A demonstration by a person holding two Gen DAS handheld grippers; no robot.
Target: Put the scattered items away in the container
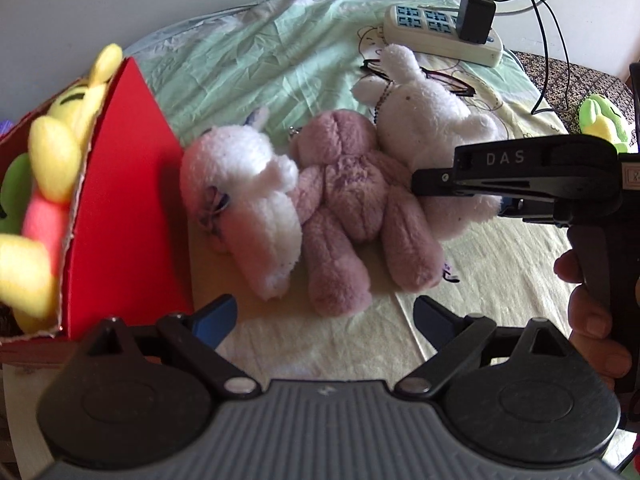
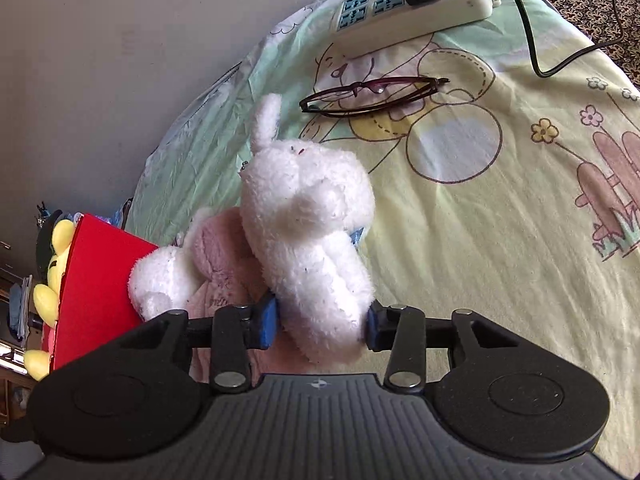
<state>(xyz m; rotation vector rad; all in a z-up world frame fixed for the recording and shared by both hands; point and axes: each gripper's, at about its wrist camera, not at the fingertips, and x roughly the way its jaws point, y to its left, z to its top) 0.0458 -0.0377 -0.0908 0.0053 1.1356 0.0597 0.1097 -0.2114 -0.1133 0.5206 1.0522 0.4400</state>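
Left wrist view shows you part-way through: the red box [image 1: 120, 200] already holds a yellow plush [image 1: 52, 160], while three toys lie on the bedsheet [image 1: 240, 60] just beside it. Your right gripper [image 2: 322, 320] has its blue pads against the white bunny [image 2: 312, 220], so it looks clamped on it. Your left gripper [image 1: 324, 312] hangs with jaws apart, empty, above the pink bear [image 1: 352, 200] and the white-and-lilac plush [image 1: 240, 192]. Mind the glasses [image 2: 372, 94] and power strip [image 2: 404, 4] behind; a green plush [image 1: 604, 120] waits well apart
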